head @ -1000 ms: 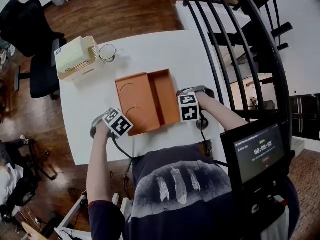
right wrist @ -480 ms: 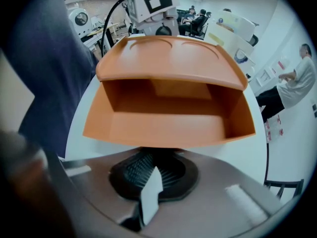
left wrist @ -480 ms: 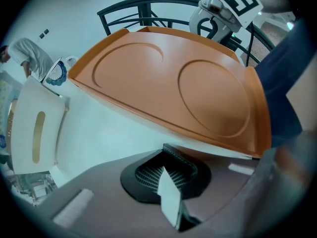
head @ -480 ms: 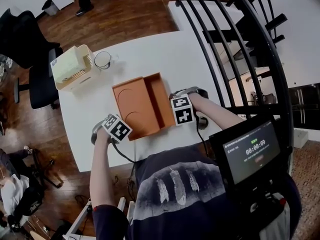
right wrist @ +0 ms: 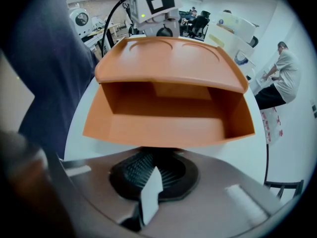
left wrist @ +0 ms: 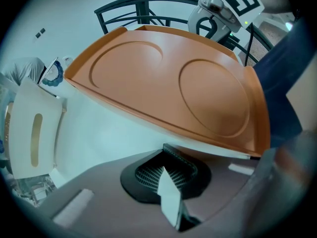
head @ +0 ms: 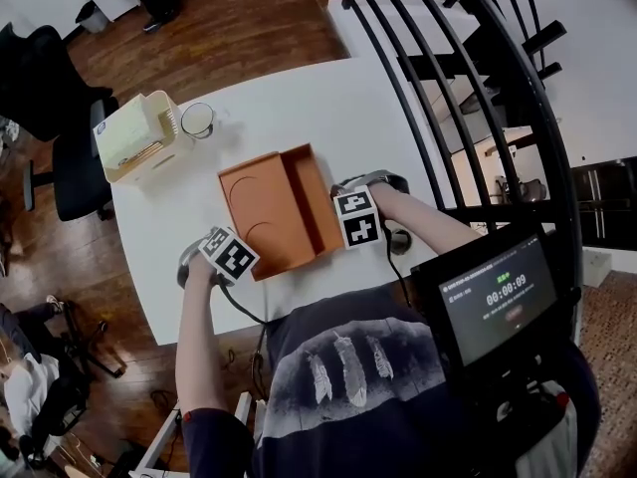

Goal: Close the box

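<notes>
Holding: you have one gripper at each side of the open orange box [head: 311, 195], which sits near the middle of the white table [head: 299, 98], close to your edge.
Box tray: it is the right half, deep and empty, with its open side up.
Lid [head: 259, 207]: it is swung out to the left of the tray and joined to it along the tray's left wall. Its inner face is up and shows two round pressed shapes. In the left gripper view its free edge stands off the table, with white tabletop showing beneath it.
Left gripper [left wrist: 164, 182]: yours sits at the lid's free left corner, nearest you. The jaws are drawn narrow with no gap showing and nothing between them. The lid's rim passes just above and beyond the tips, but you cannot tell from these views whether it touches them.
Right gripper [right wrist: 152, 178]: yours sits just beside the tray's right wall, low on the table. The jaws are narrow here too, with nothing between them, and the wall lies just beyond the tips.
Far left of the table: a cream basket [head: 134, 135] stands at the corner, with a glass mug [head: 197, 119] just beside it.
Around the table: a black office chair [head: 60, 118] stands off the left side and a black stair railing [head: 468, 68] curves past the right.
On your chest: a small screen [head: 498, 292] shows a timer.
</notes>
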Available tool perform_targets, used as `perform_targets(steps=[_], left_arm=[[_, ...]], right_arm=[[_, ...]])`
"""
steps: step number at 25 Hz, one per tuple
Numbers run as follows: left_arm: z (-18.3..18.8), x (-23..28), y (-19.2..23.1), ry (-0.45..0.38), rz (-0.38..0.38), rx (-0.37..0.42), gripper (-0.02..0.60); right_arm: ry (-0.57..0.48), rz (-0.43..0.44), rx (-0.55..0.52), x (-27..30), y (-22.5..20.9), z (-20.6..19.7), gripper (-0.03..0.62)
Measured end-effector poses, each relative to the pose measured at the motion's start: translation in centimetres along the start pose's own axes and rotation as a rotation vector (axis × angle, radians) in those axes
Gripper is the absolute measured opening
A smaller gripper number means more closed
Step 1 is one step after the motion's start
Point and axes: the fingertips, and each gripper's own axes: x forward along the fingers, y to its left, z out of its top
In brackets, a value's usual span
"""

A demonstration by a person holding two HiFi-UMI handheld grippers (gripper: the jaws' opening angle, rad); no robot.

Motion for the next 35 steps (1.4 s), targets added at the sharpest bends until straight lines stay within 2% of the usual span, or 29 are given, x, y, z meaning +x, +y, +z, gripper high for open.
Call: perform_targets(steps=[14, 35], left_arm=[[0.0, 0.1, -0.2, 0.025, 0.011, 0.016, 0.011], [0.3, -0.3, -0.5, 0.012, -0.012, 0.018, 0.011]], right_arm=[[-0.008, -0.008, -0.016, -0.1, 0.0, 0.7, 0.005], [-0.022, -0.011, -0.023, -0.6, -0.3, 1.9, 0.005]])
